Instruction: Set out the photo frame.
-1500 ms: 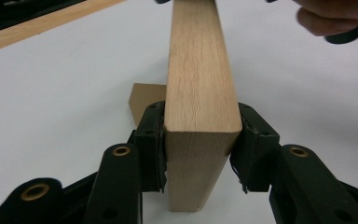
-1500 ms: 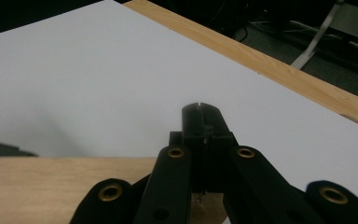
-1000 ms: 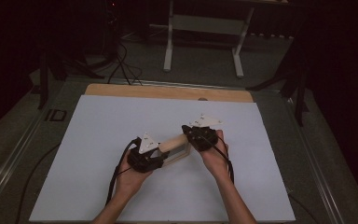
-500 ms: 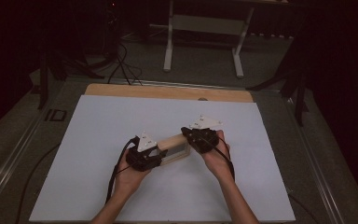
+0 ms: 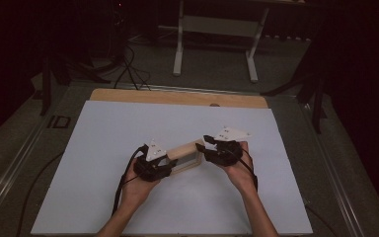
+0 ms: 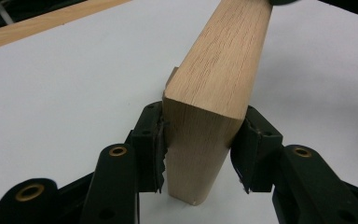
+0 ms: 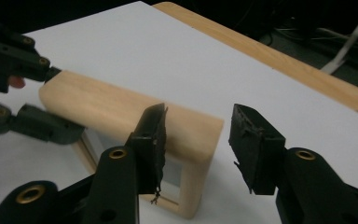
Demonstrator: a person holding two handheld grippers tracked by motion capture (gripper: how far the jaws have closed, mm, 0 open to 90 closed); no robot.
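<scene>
Two grippers share one wooden frame [image 5: 185, 155]. The left gripper [image 6: 200, 151] clamps its end between both pads; the right gripper [image 7: 198, 140] has just been opening, nothing between its pads, the frame just beside one. A second ago it was shut. Judging so, a handover: next, withdraw clear.

Left tool [image 6: 198, 149] clamped shut; right tool [image 7: 198, 140] jaws just opened, gripping nothing.

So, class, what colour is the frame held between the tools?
Light natural wood frame, with visible grain; clearest in the left gripper view.
</scene>
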